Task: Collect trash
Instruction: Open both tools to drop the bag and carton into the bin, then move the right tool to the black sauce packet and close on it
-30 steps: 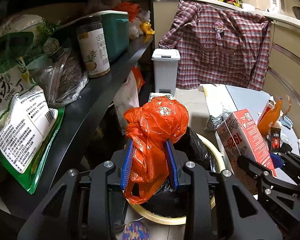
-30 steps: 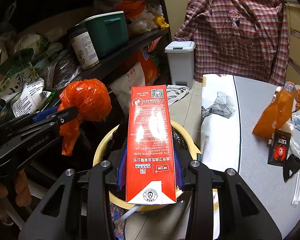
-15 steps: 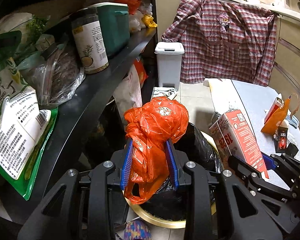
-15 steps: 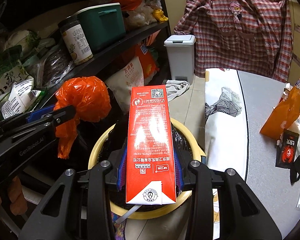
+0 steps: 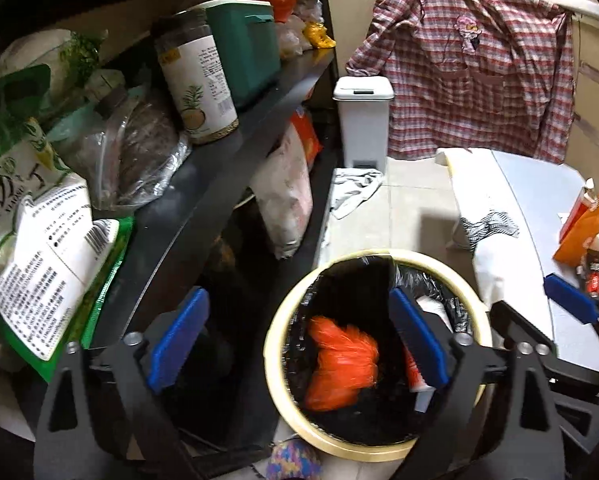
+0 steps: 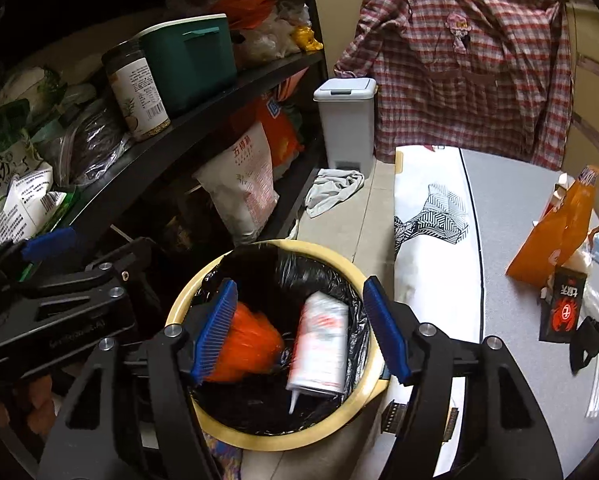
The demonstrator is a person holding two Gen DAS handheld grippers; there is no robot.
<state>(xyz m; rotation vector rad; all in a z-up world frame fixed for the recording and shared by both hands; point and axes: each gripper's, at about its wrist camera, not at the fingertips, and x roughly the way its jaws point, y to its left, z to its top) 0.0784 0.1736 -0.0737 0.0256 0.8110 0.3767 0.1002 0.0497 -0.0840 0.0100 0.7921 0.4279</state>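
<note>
Lying carton (image 6: 321, 346), spout end nearest, lengthwise in bin (image 6: 375, 384)

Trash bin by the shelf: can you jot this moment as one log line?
bin: black-lined | inside: orange bag, red carton | left gripper: just opened, empty | right gripper: just opened, empty

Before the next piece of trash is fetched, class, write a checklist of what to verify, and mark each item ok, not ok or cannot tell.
1. Left tongs empty, jaws just opened: ok.
2. Right tongs empty, jaws just opened: ok.
3. Orange bag inside the bin: ok.
4. Red carton inside the bin: ok.
5. Trash left on the table, such as the orange packet and black sachet: not ok.
6. Room left in the bin: cannot tell.
</note>
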